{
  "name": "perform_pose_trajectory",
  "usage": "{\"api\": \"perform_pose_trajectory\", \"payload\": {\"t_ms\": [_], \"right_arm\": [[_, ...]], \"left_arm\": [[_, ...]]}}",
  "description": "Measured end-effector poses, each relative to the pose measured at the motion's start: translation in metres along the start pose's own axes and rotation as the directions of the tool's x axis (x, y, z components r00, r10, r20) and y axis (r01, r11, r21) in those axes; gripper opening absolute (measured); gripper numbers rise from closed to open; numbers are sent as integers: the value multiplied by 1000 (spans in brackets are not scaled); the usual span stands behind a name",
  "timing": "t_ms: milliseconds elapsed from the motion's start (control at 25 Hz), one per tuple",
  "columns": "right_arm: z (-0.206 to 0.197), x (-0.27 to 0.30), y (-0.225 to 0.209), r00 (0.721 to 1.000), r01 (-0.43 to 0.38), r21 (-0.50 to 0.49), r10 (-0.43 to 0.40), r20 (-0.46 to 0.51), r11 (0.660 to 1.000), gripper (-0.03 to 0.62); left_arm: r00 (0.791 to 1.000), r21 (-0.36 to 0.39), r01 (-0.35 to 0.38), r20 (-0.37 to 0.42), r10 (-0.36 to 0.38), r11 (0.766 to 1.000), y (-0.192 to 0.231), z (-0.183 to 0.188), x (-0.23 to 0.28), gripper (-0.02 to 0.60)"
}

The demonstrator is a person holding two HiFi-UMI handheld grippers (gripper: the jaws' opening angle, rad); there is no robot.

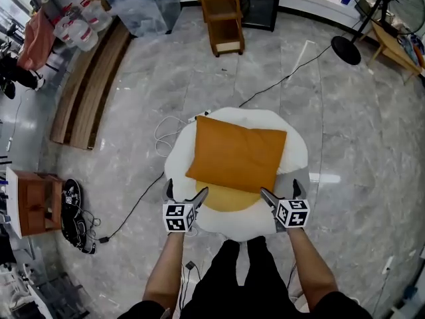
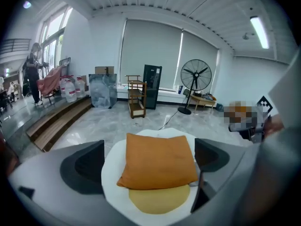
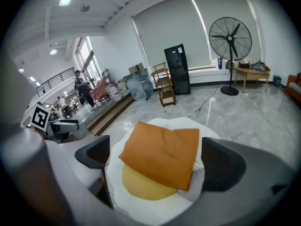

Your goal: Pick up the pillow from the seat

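An orange square pillow (image 1: 237, 154) lies flat on a white round seat (image 1: 295, 153) with a yellow centre patch (image 1: 229, 197). Both grippers hover just at the seat's near rim. My left gripper (image 1: 186, 195) stands open at the pillow's near left corner, my right gripper (image 1: 279, 195) open at its near right corner. In the left gripper view the pillow (image 2: 159, 161) fills the gap between the wide jaws. The right gripper view shows the pillow (image 3: 163, 153) the same way, above the seat (image 3: 155, 212). Nothing is held.
A white cable (image 1: 165, 133) and a black cord (image 1: 282, 80) run over the marble floor by the seat. A wooden shelf cart (image 1: 222, 15), a fan base (image 1: 346, 50), a long wooden step (image 1: 89, 85) and a brown stool (image 1: 36, 201) stand around.
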State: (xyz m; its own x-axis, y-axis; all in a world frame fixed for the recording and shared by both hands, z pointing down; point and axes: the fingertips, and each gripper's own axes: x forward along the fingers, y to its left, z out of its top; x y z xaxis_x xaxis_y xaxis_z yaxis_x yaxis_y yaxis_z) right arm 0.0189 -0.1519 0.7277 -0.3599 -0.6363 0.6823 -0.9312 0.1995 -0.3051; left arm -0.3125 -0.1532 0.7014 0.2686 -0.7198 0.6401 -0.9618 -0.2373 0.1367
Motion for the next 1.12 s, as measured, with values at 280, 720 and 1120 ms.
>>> {"api": "perform_pose_trajectory", "payload": {"t_ms": [280, 720, 1120], "right_arm": [[-42, 59, -41, 998, 15, 116, -8, -61, 993, 588], [-123, 165, -107, 985, 21, 269, 26, -169, 963, 589], [-178, 264, -153, 976, -18, 388, 100, -192, 921, 589]], "left_arm": [[994, 40, -26, -101, 30, 999, 31, -40, 73, 594], [965, -38, 20, -262, -29, 999, 61, -126, 187, 594], [936, -171, 81, -326, -134, 982, 94, -185, 283, 594]]}}
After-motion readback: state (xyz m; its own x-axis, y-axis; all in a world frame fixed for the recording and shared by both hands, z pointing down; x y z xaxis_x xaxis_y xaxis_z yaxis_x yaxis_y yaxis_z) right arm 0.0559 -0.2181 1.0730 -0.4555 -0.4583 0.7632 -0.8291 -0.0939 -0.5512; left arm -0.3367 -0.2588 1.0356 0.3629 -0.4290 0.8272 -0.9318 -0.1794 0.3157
